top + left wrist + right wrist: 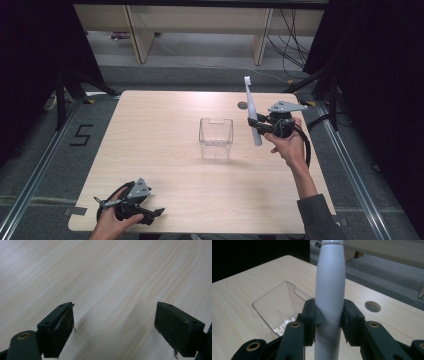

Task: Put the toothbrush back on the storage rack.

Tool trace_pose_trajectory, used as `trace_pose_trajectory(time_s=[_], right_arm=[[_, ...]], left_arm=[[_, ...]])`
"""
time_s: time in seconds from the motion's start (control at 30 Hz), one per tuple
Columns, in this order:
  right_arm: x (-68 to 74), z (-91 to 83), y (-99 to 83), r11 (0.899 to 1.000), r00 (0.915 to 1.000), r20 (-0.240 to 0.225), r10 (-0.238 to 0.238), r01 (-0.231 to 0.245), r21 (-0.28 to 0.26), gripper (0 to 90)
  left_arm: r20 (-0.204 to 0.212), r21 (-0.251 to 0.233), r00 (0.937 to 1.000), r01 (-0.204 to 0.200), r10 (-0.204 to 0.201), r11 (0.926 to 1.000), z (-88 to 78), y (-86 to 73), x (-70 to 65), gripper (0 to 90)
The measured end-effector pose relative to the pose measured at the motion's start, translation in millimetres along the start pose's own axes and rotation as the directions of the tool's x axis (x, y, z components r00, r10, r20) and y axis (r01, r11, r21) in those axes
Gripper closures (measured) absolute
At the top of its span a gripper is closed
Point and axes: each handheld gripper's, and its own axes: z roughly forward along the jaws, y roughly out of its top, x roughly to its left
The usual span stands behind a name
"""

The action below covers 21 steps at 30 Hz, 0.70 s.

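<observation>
The toothbrush (253, 116) is standing upright, the right gripper (260, 125) clamping its handle beside the clear container (216, 138). The left gripper (113, 322) is resting wide open, gripping nothing, above the table (165, 180).

On the pale wooden table (165, 200) a clear plastic box (216, 138) stands near the middle. Just to its right, the right gripper (259, 125) holds a white electric toothbrush (251, 111) almost upright above the tabletop, brush head at the top. The left gripper (159, 213) rests at the near left edge, well apart from the box
</observation>
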Motion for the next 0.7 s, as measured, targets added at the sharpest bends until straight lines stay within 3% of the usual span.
trace_pose_trajectory(time_s=[0.13,0.23,0.37,0.7], right_arm=[[6.3,5.3,13.2,1.000,0.9999,-0.013,-0.006,0.007,0.003,66.9],[7.7,8.1,20.8,1.000,0.9996,-0.015,-0.023,0.023,-0.007,66.9],[13.0,11.6,26.9,1.000,0.9996,-0.026,-0.008,0.008,-0.011,66.9],[25.6,24.1,45.2,0.999,0.9978,-0.052,-0.041,0.040,-0.017,66.9]], left_arm=[[0.007,0.002,0.9999,0.009,-0.009,1.0000,0.2,-0.6,-0.5,15.5],[0.001,0.003,1.0000,-0.005,0.005,1.0000,-0.7,-0.8,0.1,15.5],[0.001,0.000,1.0000,-0.001,0.001,1.0000,-0.7,-0.7,-0.1,15.5],[0.001,0.002,1.0000,-0.005,0.005,1.0000,-0.7,-0.5,-0.1,15.5]])
